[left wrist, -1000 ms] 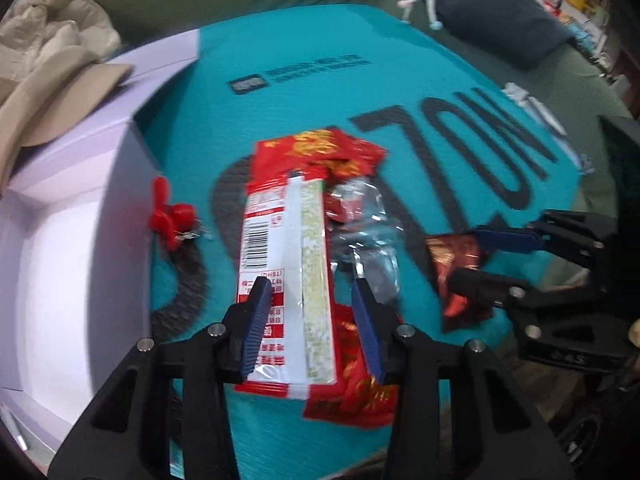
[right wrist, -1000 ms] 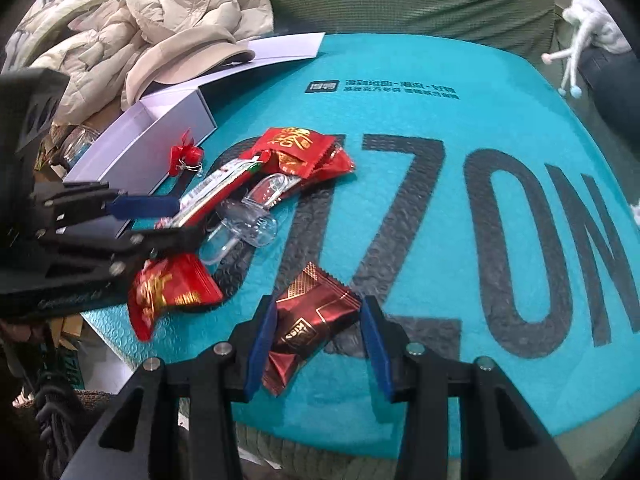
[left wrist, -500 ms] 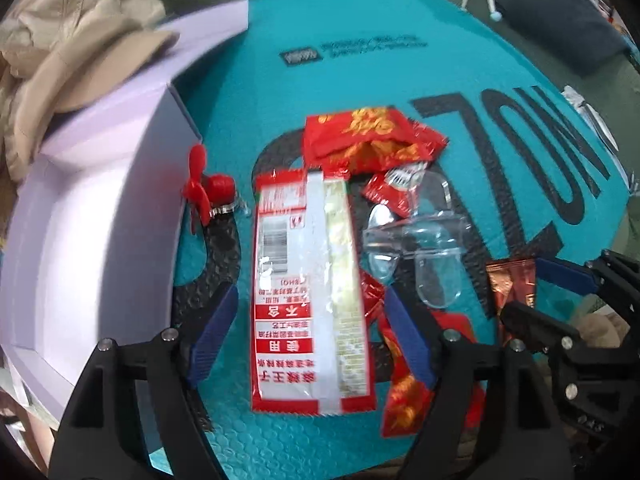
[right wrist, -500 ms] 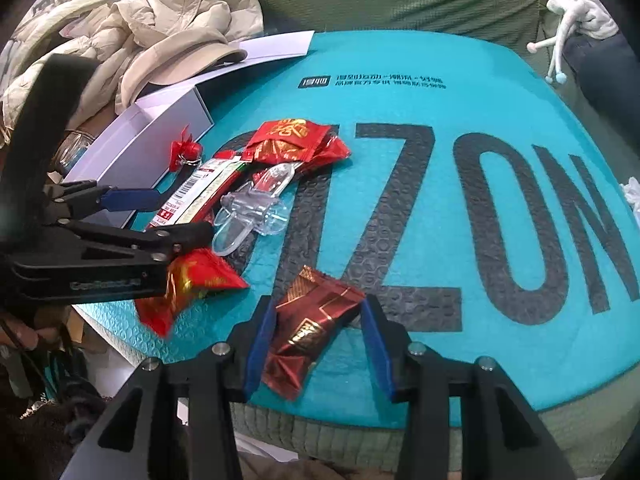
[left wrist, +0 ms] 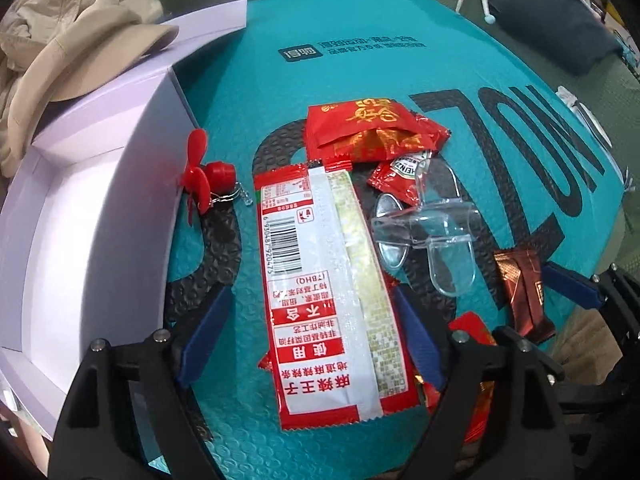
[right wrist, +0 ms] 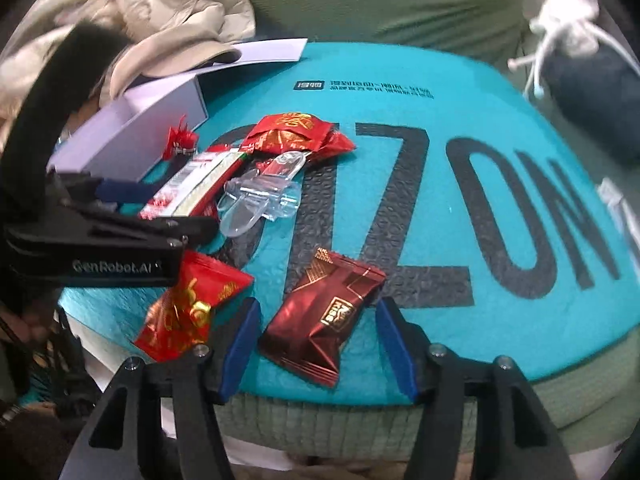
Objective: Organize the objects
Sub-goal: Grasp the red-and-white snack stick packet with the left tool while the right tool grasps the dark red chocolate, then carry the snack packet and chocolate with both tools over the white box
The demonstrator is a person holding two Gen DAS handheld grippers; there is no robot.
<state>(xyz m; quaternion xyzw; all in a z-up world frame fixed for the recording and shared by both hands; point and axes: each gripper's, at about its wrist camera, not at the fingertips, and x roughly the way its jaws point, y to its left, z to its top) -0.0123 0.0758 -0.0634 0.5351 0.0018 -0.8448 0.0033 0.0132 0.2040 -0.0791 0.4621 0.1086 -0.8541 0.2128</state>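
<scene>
The left gripper [left wrist: 310, 336] hangs over the teal mat [left wrist: 360, 92] with its jaws opening, and the long red-and-white snack packet [left wrist: 324, 292] lies flat on the mat between them, lengthwise along the fingers, with teal showing between each blue pad and the packet's edges, so it is released, not pinched. Over on the other side, the right gripper [right wrist: 318, 344] is opening too: the dark red chocolate wrapper [right wrist: 324, 312] sits on the mat between its fingers, tilted, its lower end nearer the camera and clear gaps either side, nothing gripping it. A bright red candy pouch [right wrist: 192, 304] lies just left of the right gripper's left finger, partly under the left gripper's black body in that view. Beyond the long packet, a pair of clear plastic scoops [left wrist: 432, 240] lies jumbled just to its right, a small ketchup sachet [left wrist: 400, 176] touching them, and further up a stack of red-and-gold packets [left wrist: 368, 128] overlaps itself. A little red propeller toy [left wrist: 204, 176] (blades up against the box wall) rests beside the open white box [left wrist: 80, 232], which lies at the mat's left edge with a beige cap [left wrist: 80, 56] at its far end.
</scene>
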